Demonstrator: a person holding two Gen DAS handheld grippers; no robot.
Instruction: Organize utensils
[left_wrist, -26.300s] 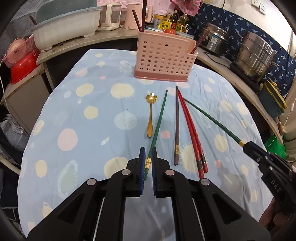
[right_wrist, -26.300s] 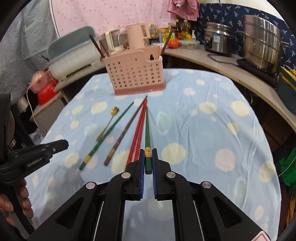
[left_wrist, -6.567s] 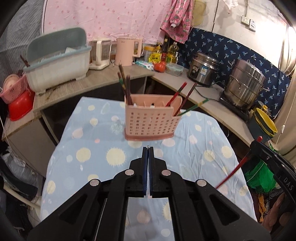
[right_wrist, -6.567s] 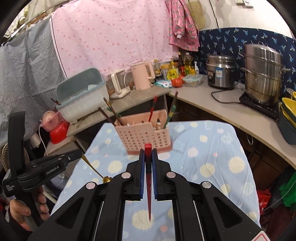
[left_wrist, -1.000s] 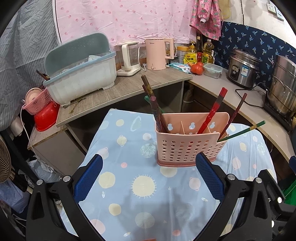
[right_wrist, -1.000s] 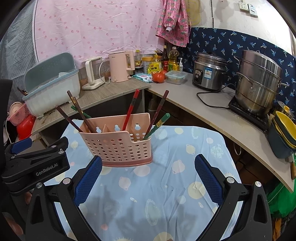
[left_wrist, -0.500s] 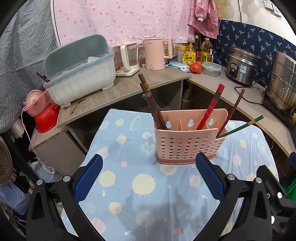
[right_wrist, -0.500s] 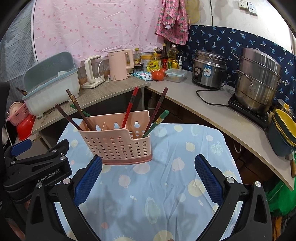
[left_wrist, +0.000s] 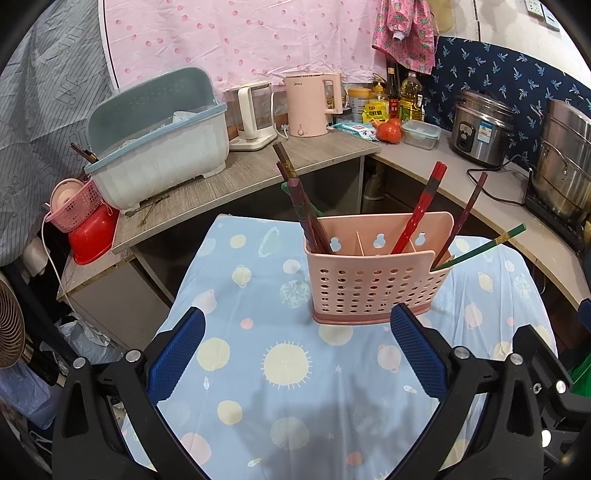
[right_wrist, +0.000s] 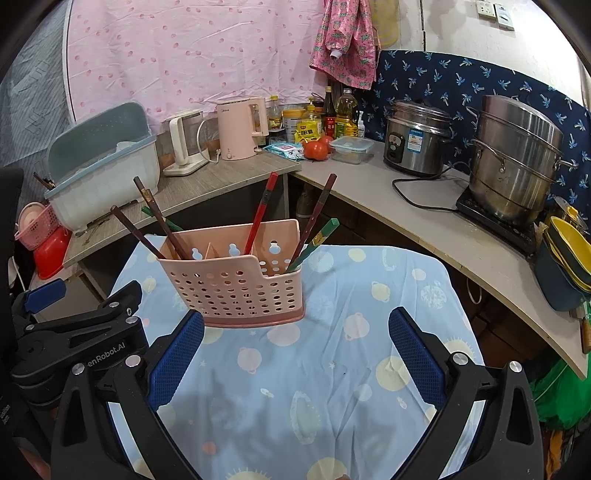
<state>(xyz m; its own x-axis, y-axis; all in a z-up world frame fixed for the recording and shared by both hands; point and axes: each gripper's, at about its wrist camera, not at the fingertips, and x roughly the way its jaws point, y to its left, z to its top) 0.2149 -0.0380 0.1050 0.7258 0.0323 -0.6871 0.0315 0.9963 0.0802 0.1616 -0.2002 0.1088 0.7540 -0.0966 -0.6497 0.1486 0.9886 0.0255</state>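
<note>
- Both my grippers hover empty above the worktop (left_wrist: 236, 373), fingers spread wide: left gripper (left_wrist: 295, 354), right gripper (right_wrist: 295, 350)
- The chopsticks all stand in the caddy (left_wrist: 373, 280), which sits at 12 o'clock from my left gripper and 11 o'clock from my right; a dark pair (left_wrist: 303, 206) leans at its 9 o'clock end, a red pair (left_wrist: 421, 206) near the middle, a brown one and a green one (left_wrist: 480, 245) at 3 o'clock
- I judge the sorting done; to finish well I would back both grippers straight off, keeping clear of the green one that juts out low toward my right side, so nothing tips the caddy
- About 26 s ago, chopsticks and a gold spoon lay on the cloth and both sets of fingers were pinched together; now the cloth is bare and I cannot see the spoon
</note>
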